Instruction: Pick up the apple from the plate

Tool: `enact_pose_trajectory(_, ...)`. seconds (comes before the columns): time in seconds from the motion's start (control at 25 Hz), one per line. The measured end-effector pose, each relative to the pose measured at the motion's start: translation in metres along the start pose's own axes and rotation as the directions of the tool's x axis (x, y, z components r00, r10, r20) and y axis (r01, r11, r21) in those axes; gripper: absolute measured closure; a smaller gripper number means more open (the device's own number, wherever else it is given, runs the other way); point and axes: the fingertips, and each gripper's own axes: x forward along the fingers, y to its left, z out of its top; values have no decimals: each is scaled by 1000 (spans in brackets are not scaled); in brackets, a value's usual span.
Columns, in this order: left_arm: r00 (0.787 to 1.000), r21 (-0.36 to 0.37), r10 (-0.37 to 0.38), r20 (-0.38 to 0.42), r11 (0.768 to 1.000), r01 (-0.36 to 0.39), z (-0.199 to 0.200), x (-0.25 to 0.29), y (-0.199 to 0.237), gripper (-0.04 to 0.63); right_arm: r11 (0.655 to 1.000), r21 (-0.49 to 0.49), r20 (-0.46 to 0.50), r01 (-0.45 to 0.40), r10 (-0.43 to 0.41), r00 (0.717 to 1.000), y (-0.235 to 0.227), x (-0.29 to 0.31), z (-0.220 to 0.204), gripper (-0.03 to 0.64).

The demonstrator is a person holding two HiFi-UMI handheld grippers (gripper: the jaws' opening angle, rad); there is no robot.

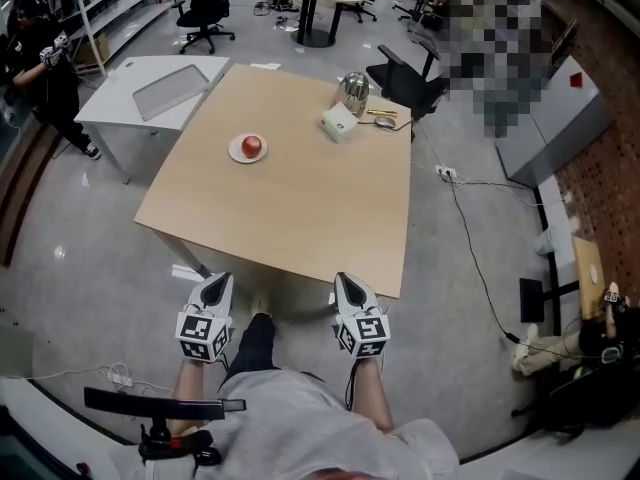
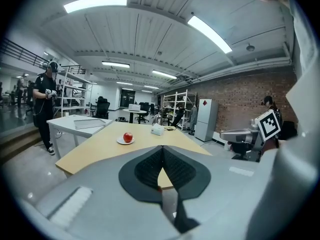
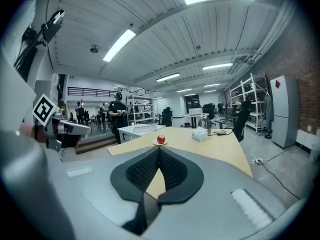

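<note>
A red apple [image 1: 251, 146] sits on a small white plate [image 1: 236, 154] on the left half of the wooden table [image 1: 300, 218]. Both grippers hang short of the table's near edge, well away from the apple. My left gripper [image 1: 219, 279] is shut, with nothing between its fingertips. My right gripper [image 1: 343, 279] is shut and empty too. In the left gripper view the gripper [image 2: 162, 147] points over the table, with the apple [image 2: 128, 137] far ahead and slightly left. In the right gripper view the apple [image 3: 160, 139] lies straight beyond the gripper [image 3: 159, 148].
A metal kettle [image 1: 354, 91], a white box [image 1: 339, 124] and a small dark object [image 1: 385, 121] stand at the table's far right. A white table [image 1: 150, 90] adjoins at the far left, a black chair [image 1: 410, 78] behind. A person [image 1: 40, 68] stands far left. Cables [image 1: 480, 268] cross the floor on the right.
</note>
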Motion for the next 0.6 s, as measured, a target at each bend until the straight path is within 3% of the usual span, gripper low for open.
enact_pose_trajectory(0.6, 997, -52, 40, -72, 998, -44, 25, 125, 117, 575, 999, -19, -94, -49, 47, 994, -24, 177, 22, 611)
